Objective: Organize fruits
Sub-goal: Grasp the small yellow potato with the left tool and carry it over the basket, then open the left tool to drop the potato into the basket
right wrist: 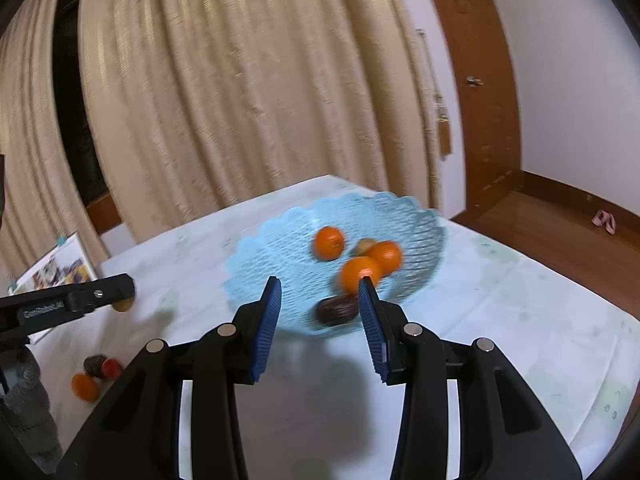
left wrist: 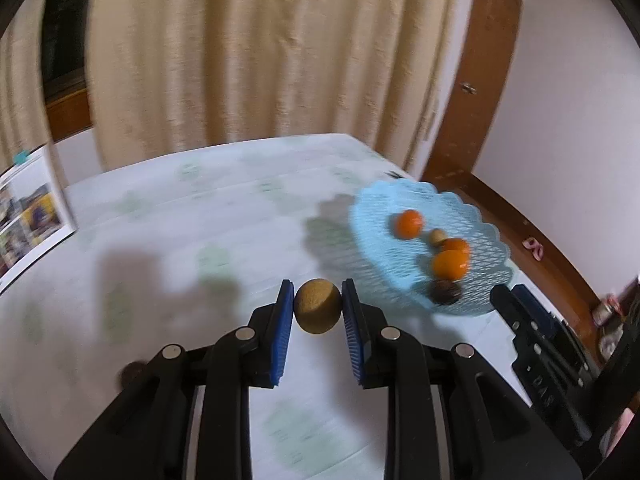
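Observation:
My left gripper (left wrist: 317,298) is shut on a brown kiwi (left wrist: 318,306) and holds it above the table, left of the light blue lattice basket (left wrist: 380,208). The basket holds three oranges (left wrist: 409,223), a small tan fruit (left wrist: 437,237) and a dark fruit (left wrist: 444,292). My right gripper (right wrist: 319,286) is open and empty, just in front of the basket (right wrist: 272,248), with the dark fruit (right wrist: 336,310) between its fingertips' line. The left gripper (right wrist: 116,290) shows at the left of the right wrist view. Loose fruits lie on the table: an orange (right wrist: 84,386), a dark one (right wrist: 95,365), a red one (right wrist: 112,368).
The table has a pale patterned cloth (left wrist: 200,220). A printed booklet (left wrist: 28,216) leans at the far left. Beige curtains (left wrist: 260,60) hang behind the table. A wooden floor (right wrist: 560,220) lies beyond the right edge.

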{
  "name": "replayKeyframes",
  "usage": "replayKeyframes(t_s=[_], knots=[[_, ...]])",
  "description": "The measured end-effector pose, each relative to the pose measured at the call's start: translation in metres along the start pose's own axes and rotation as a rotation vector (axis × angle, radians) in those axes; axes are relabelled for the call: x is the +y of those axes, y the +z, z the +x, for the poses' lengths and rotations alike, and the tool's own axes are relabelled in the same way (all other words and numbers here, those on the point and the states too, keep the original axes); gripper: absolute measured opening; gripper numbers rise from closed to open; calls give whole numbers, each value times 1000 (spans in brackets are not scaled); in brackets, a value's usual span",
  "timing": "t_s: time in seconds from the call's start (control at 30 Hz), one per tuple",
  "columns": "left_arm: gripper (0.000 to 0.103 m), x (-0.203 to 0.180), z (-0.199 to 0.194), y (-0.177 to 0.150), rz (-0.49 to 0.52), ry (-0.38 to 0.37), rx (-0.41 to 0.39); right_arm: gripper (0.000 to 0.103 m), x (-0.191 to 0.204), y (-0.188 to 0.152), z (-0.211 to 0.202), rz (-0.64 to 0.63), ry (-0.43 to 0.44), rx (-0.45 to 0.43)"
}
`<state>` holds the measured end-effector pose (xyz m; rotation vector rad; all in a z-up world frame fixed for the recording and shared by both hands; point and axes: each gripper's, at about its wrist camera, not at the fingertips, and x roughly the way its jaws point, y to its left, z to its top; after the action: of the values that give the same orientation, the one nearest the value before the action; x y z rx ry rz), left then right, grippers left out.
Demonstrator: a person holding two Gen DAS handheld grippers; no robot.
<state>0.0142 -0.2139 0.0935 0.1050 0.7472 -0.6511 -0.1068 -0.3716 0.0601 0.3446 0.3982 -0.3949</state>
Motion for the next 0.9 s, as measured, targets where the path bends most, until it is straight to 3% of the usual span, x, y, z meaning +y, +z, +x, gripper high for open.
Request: replayKeyframes(t_s=[0.13,0.23,0.37,0.43,0.47,0.5,0.57,0.77,0.9], knots=[[25,-30,26,13,28,-47,17,42,-13,-1,3,50,-25,-6],[25,-45,42,18,38,-65,26,53,-14,-3,2,66,-32,-20],[26,-59,58,24,44,-76,34,55,-16,-3,-2,85,-46,-40],[41,-62,59,26,45,-83,38,55,-18,-3,-1,97,-49,-37],[65,-61,59,27,43,-82,30,55,-19,-3,-1,101,-50,-36],[76,-60,55,27,40,-74,8,55,-20,-3,-1,105,-50,-35],[76,-56,50,27,39,-66,-15,58,-20,-3,-1,110,-51,-34],[91,-31,33,31,-3,-27,-45,60,-21,-3,-2,115,-56,-42],[93,-15,16,31,1,25,-71,62,-21,-3,-3,120,-59,-47]])
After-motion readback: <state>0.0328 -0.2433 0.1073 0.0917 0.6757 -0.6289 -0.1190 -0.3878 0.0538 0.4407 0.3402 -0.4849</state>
